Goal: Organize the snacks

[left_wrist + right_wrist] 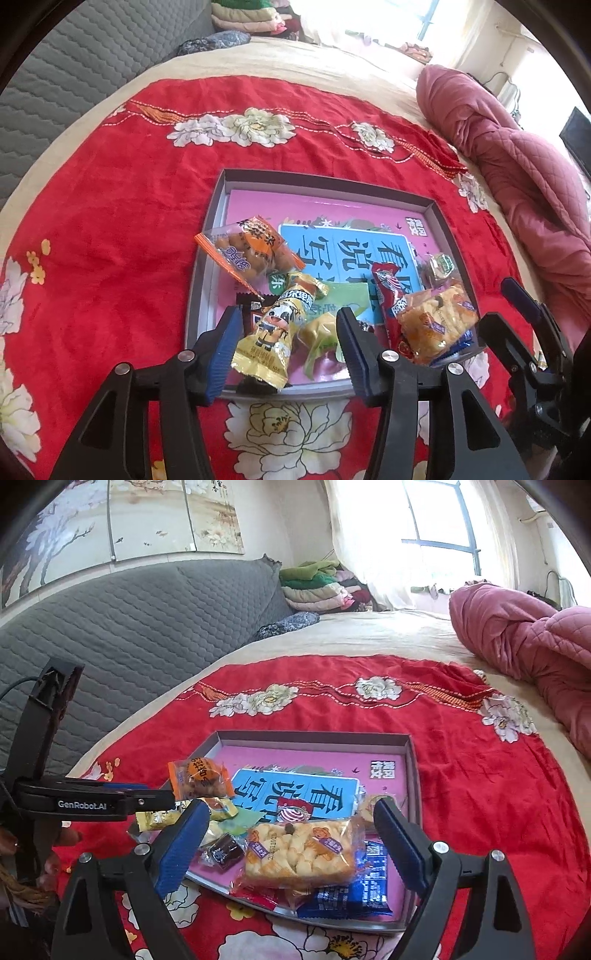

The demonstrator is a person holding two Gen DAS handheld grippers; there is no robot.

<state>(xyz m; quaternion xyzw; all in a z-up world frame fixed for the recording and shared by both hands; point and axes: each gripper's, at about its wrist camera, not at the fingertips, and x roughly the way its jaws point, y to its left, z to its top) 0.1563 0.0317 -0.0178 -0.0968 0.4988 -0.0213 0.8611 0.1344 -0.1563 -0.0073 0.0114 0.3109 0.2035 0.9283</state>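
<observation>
A: Snacks sit piled in the tray (207,236) on the bed's red cloth (110,221); left tool (288,343) spread around the yellow packet (267,338), not pinching.

B: Right tool (291,834) gapes, empty, over the biscuit pack (299,849). Best lift both clear without snagging wrappers.
</observation>
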